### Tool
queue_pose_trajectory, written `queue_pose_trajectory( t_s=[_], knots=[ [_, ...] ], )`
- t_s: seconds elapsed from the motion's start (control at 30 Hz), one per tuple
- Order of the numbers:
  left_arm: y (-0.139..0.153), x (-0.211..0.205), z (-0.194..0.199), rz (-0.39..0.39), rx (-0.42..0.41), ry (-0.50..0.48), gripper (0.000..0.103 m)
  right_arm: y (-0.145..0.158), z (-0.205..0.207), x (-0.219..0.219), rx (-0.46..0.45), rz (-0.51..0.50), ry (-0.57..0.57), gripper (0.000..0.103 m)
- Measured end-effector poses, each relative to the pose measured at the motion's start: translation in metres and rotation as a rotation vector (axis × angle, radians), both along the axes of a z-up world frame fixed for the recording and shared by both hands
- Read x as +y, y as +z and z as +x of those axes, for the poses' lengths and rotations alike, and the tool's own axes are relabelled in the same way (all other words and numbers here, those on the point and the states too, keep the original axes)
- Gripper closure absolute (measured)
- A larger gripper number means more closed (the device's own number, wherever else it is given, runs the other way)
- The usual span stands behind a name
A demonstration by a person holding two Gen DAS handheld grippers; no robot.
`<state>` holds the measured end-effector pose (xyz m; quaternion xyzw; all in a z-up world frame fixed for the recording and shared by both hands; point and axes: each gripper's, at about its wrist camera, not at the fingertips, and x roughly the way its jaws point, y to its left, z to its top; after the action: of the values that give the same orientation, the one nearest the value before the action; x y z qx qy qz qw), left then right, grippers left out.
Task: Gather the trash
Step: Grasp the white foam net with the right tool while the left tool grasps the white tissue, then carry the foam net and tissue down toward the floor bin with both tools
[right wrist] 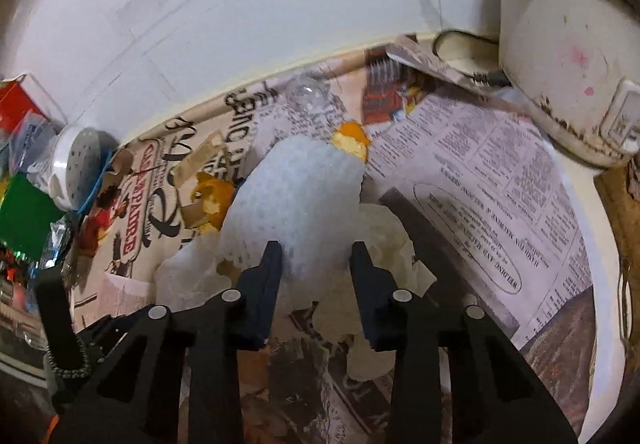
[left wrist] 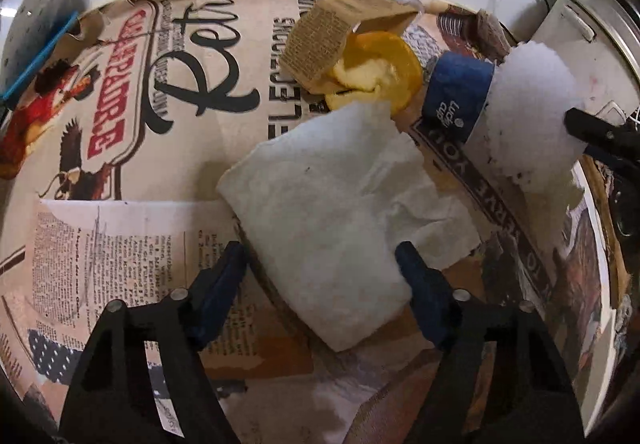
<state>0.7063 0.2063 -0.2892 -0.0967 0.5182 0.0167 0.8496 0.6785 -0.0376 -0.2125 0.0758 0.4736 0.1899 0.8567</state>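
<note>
left wrist view, we list: left claw (left wrist: pixel 322 264) clamped on white paper napkin (left wrist: pixel 340 212) lying on the printed desk (left wrist: pixel 120 244), orange peel (left wrist: pixel 384 72) beyond. right claw (right wrist: pixel 316 264) clamped on white foam netting (right wrist: pixel 296 196).

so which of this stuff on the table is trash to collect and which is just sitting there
Trash to collect:
- paper napkin, between the left gripper fingers
- foam net, pinched by the right gripper
- orange peel
- torn cardboard
- blue paper cup

Just lying about:
- rice cooker
- printed table cover
- shaker jar
</note>
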Motion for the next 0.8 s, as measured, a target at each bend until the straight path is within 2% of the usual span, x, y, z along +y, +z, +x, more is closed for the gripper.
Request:
queue_pose_trajectory(
  t_s=[0.03,0.1,0.13,0.2,0.37,0.53,0.8],
  knots=[
    [0.0,-0.001,0.0,0.004,-0.006,0.001,0.038,0.003,-0.001,0.0,-0.011,0.004,0.007,0.075],
    [0.001,-0.003,-0.001,0.015,-0.008,0.0,0.06,0.011,-0.004,0.0,-0.035,0.009,0.018,0.076],
    [0.002,-0.004,-0.001,0.016,0.001,0.0,0.065,0.015,-0.006,0.0,-0.047,0.01,0.022,0.076],
    [0.005,-0.005,-0.001,0.006,0.019,-0.013,0.085,0.025,-0.011,-0.005,-0.071,0.022,0.027,0.076],
    [0.031,-0.015,-0.016,0.016,-0.042,0.01,0.09,0.052,-0.028,-0.027,-0.127,0.047,0.027,0.076],
    [0.068,-0.033,-0.041,0.039,-0.128,0.084,0.091,0.075,-0.054,-0.056,-0.187,0.03,0.059,0.076],
    [0.133,-0.077,-0.103,0.077,-0.287,0.206,0.091,0.094,-0.095,-0.1,-0.242,0.028,0.149,0.076]
  ],
)
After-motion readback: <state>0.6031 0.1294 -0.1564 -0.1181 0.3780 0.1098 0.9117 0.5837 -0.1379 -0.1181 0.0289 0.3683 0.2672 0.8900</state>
